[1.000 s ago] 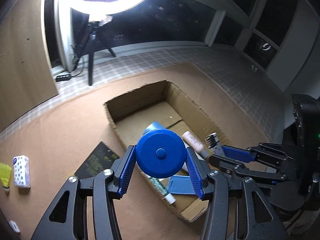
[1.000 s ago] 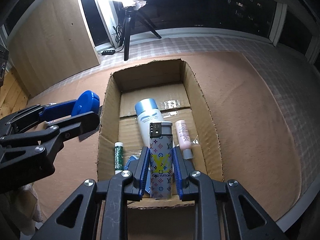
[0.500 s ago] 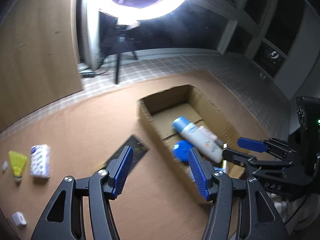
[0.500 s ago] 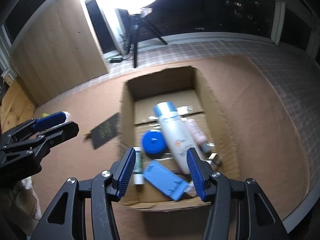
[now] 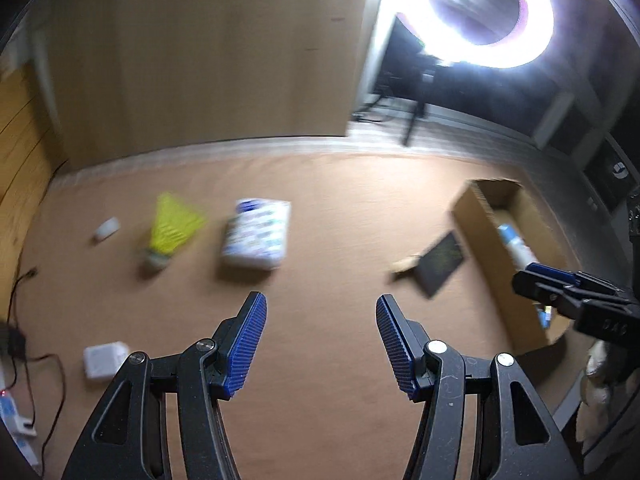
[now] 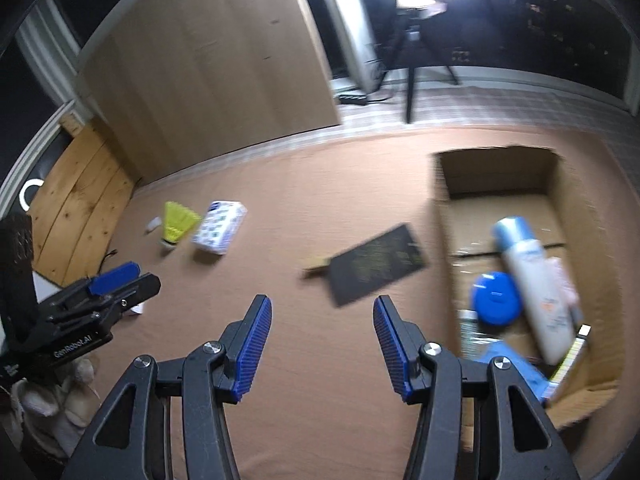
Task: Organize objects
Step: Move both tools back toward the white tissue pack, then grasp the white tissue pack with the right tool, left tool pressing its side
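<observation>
**Box partly filled, several items left on the table**

The cardboard box (image 6: pixel 496 184) near the table's right edge already holds a white bottle (image 6: pixel 532 288), a blue round case (image 6: pixel 495 298) and a few smaller things. Outside it lie a dark flat card (image 6: pixel 376 264) just beside its left wall, and toward the table's left edge a tissue pack (image 5: pixel 258 238), yellow shuttlecock (image 5: pixel 172 226) and small white pieces. The left gripper (image 5: pixel 318 342) and right gripper (image 6: pixel 322 346) both have fingers wide, holding nothing.
</observation>
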Demonstrator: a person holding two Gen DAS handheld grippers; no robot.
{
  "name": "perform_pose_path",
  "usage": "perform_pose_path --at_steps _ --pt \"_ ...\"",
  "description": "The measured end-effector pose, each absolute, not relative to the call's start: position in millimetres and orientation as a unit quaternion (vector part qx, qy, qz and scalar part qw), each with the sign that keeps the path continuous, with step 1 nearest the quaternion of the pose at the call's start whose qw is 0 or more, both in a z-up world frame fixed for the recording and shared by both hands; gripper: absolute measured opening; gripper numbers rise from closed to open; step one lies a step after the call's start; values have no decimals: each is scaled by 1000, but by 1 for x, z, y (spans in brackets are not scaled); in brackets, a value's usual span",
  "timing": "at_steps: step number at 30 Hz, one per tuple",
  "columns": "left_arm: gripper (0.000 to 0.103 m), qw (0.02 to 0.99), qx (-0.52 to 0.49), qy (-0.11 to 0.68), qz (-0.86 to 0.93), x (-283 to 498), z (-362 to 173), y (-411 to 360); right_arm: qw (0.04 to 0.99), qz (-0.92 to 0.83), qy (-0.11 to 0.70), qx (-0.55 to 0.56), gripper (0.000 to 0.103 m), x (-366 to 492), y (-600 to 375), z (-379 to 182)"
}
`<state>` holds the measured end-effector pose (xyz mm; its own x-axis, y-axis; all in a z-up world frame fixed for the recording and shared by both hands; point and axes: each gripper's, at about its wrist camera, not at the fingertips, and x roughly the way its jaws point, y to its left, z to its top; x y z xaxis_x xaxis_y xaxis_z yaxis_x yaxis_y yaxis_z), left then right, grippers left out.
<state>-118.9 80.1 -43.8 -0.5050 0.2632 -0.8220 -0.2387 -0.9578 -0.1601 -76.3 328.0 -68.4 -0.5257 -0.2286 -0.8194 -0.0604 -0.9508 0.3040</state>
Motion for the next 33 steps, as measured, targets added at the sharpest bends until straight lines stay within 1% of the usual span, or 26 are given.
perform_pose_path --at_steps 6,8,12,19,24,28,33 --pt "61 126 -485 -53 864 -129 -64 12 86 -849 -170 493 49 -111 280 -79" --pt "61 132 -486 -71 861 -135 -70 -2 94 -844 -177 496 49 -124 264 -84" --pt "61 138 -488 -79 859 -154 -81 -17 100 -840 -171 505 49 -154 235 -98" --pt "61 172 -492 -44 852 -191 -101 9 104 -816 -199 533 49 -204 217 -126" --pt "62 186 -503 -43 843 -214 -115 22 107 -796 -223 552 49 -230 218 -142" --pt "65 195 -507 -31 839 -229 -125 32 114 -783 -226 568 49 -246 217 -154" --pt "65 204 -515 -25 832 -241 -137 43 118 -771 -230 582 49 -260 215 -164"
